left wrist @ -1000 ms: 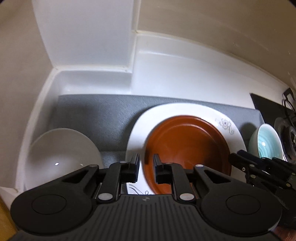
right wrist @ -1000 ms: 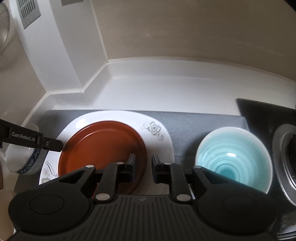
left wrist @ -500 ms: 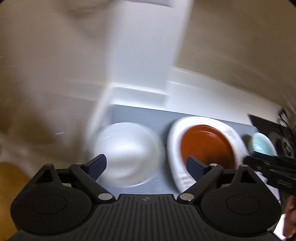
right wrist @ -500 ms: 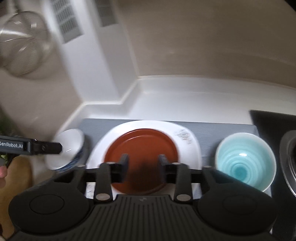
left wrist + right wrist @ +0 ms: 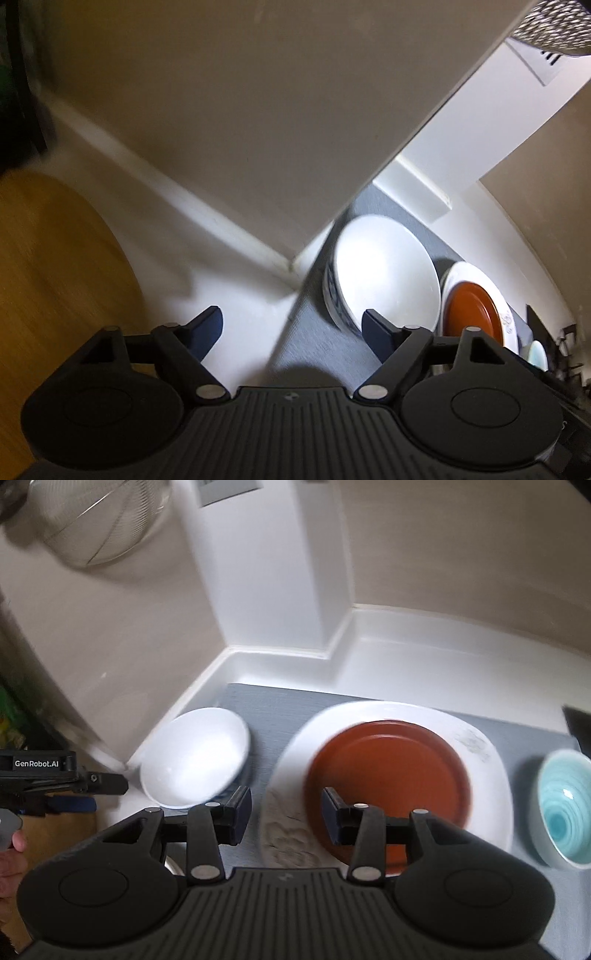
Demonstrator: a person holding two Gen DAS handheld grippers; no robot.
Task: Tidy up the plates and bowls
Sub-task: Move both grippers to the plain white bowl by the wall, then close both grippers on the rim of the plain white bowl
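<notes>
Hovering left gripper [image 5: 291, 326] spread wide, white bowl [image 5: 384, 273] beyond right finger

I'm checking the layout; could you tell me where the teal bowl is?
In the right wrist view, the teal bowl sits at the far right on the grey mat, beside the white plate.

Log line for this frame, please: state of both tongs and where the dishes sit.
left tongs: open, empty | right tongs: open, empty | red plate: on white plate | white bowl: left of plates | teal bowl: right
</notes>
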